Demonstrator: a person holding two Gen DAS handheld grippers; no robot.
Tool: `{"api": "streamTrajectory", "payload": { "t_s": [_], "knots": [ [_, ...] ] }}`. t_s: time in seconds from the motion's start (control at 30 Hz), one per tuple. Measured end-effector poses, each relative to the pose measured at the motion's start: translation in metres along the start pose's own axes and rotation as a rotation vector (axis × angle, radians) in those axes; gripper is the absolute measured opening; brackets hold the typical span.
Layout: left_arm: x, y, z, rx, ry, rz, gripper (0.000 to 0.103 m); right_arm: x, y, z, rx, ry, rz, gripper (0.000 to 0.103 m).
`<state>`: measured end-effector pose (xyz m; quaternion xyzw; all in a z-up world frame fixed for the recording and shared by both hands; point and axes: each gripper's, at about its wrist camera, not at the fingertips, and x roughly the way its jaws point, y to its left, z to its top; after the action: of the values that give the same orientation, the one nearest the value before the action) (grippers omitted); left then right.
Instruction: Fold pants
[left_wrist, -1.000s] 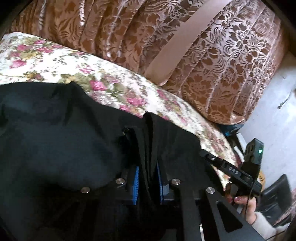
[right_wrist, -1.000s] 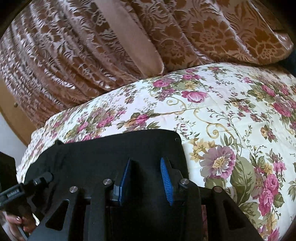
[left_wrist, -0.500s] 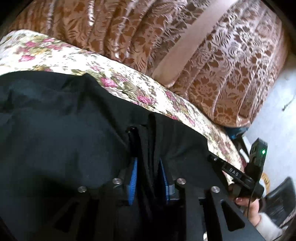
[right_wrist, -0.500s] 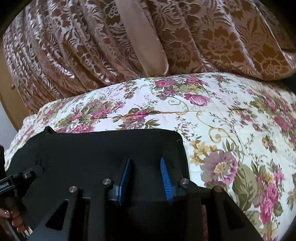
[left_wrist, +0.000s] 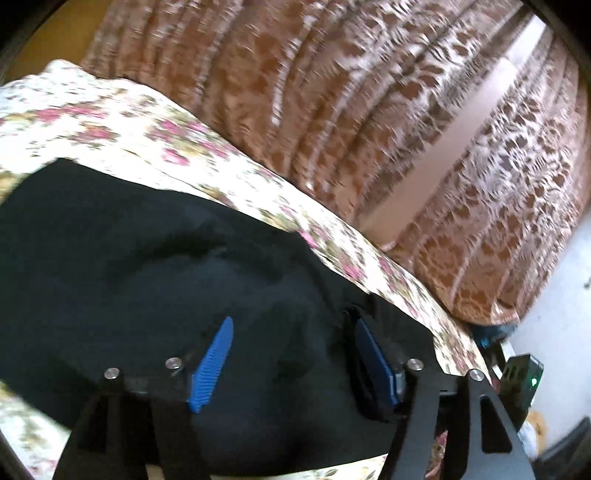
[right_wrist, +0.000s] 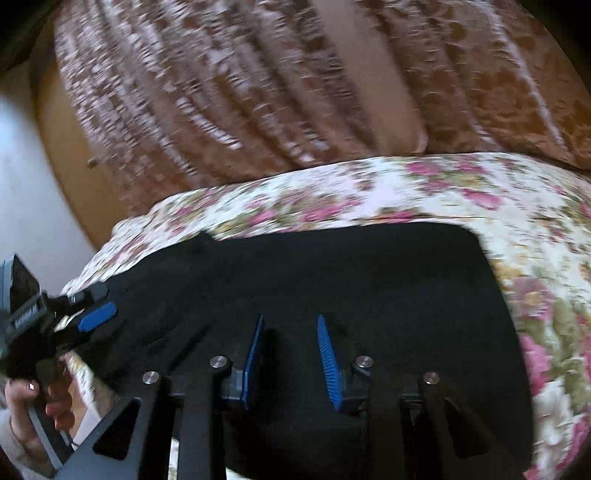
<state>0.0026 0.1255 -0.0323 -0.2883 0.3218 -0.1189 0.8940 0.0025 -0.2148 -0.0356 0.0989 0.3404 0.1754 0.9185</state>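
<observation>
Floral bedspread (left_wrist: 122, 122) w/ brown curtain (left_wrist: 332, 92) behind: black pants (left_wrist: 129, 266) now lie flat on it, left gripper (left_wrist: 291, 354) opening, fold it pinched a sec ago released, right gripper (right_wrist: 290, 354) narrowly apart, nothing visibly pinched, so fold looks laid.
</observation>
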Motion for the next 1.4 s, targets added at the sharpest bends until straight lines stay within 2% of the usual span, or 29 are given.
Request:
{"api": "streamTrajectory", "payload": {
  "t_s": [0.1,0.2,0.4,0.57,0.63,0.77,0.93,1.1,1.13,1.17,1.2,1.23,1.4],
  "knots": [
    [-0.019,0.016,0.003,-0.016,-0.045,0.057,0.071,0.016,0.021,-0.007,-0.061,0.049,0.026,0.032],
    [-0.038,0.034,0.005,-0.053,-0.089,0.113,0.072,0.021,0.033,-0.015,-0.121,0.042,-0.017,0.033],
    [-0.083,0.072,-0.001,-0.145,-0.197,0.259,0.079,0.019,0.018,-0.017,-0.044,0.031,0.041,0.033],
    [-0.119,0.106,-0.014,-0.312,-0.287,0.306,0.080,0.019,0.020,-0.017,-0.052,0.024,0.038,0.033],
    [-0.127,0.119,-0.019,-0.380,-0.315,0.304,0.083,0.019,0.019,-0.017,-0.044,0.025,0.043,0.033],
    [-0.118,0.143,-0.023,-0.498,-0.253,0.261,0.082,0.018,0.019,-0.018,-0.048,0.025,0.043,0.033],
    [-0.103,0.155,-0.024,-0.532,-0.214,0.200,0.081,0.018,0.019,-0.018,-0.042,0.023,0.049,0.033],
    [-0.097,0.165,-0.017,-0.566,-0.239,0.146,0.079,0.018,0.018,-0.019,-0.040,0.015,0.054,0.033],
    [-0.099,0.167,-0.017,-0.581,-0.256,0.133,0.072,0.018,0.017,-0.019,-0.040,0.015,0.055,0.033],
    [-0.100,0.168,-0.016,-0.584,-0.266,0.120,0.059,0.018,0.017,-0.019,-0.040,0.016,0.058,0.033],
    [-0.101,0.168,-0.015,-0.584,-0.265,0.106,0.055,0.018,0.016,-0.019,-0.038,0.016,0.061,0.033],
    [-0.100,0.168,-0.014,-0.580,-0.257,0.110,0.052,0.018,0.016,-0.019,-0.037,0.016,0.062,0.033],
    [-0.089,0.172,-0.009,-0.574,-0.242,0.108,0.052,0.018,0.015,-0.019,-0.038,0.012,0.062,0.033]
  ]
}}
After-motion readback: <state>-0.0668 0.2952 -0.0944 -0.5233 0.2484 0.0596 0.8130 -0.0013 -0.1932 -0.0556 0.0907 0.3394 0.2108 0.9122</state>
